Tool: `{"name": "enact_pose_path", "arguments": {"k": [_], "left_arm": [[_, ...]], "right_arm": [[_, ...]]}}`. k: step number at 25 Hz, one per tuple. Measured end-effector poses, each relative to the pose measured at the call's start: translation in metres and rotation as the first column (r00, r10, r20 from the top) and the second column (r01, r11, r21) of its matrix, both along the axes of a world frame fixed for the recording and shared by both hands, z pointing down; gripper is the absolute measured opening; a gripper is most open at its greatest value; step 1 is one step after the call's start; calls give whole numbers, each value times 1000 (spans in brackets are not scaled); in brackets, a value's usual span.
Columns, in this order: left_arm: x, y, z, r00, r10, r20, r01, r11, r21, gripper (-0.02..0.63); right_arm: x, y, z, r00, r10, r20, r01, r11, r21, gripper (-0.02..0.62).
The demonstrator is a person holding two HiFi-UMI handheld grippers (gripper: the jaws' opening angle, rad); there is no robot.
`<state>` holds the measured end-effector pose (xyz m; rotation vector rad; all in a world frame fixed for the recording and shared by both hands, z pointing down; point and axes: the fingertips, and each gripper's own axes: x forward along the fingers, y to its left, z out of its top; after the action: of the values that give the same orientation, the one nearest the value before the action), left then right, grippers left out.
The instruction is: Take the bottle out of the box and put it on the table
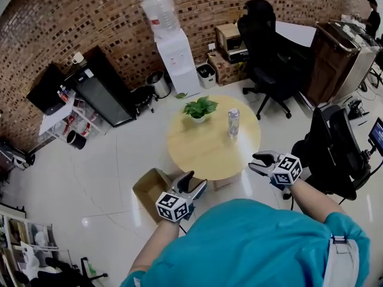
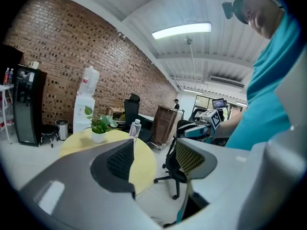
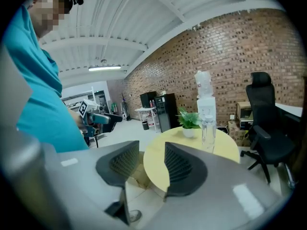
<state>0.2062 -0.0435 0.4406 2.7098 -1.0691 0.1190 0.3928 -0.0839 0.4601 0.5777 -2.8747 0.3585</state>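
Bottle [image 1: 233,122] stands upright on the table [image 1: 203,151], well beyond the spread, empty fingers of the left gripper [image 1: 194,182] and right gripper [image 1: 258,162], with the open box [image 1: 146,189] just left of the left fingers, so the task looks done, with nothing left to carry.

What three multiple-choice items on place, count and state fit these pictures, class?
1. Where is the bottle? A in the box; B on the round table; C on the floor.
2. How many potted plants stand on the table? A one; B two; C three.
3. How are the left gripper's fingers? A shut on the bottle; B apart, empty; C shut tight.
B: it stands on the tabletop, clear of the box. A: one, beside the bottle. B: a gap shows between them.
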Motion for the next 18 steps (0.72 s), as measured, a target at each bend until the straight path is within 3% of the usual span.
{"name": "enact_pose_path", "arguments": {"k": [3,9,12,18], "left_arm": [[-24,27,8,999,44,20,-44,999,3,281],[-51,54,7,995,90,-45,-91,996,-7,281],[-27,75,-2,994,98,-57,-98,995,4,278],[54,125,-16,997,67,-35,-66,997,43,268]], "right_arm": [[-21,23,-1,999,34,3,-34,999,-3,166],[-56,67,-2,997,61,-36,-61,998,-1,166],[-40,87,-6,998,57,-31,-57,998,10,166],[37,128,-34,999,22,24,-24,995,94,166]]}}
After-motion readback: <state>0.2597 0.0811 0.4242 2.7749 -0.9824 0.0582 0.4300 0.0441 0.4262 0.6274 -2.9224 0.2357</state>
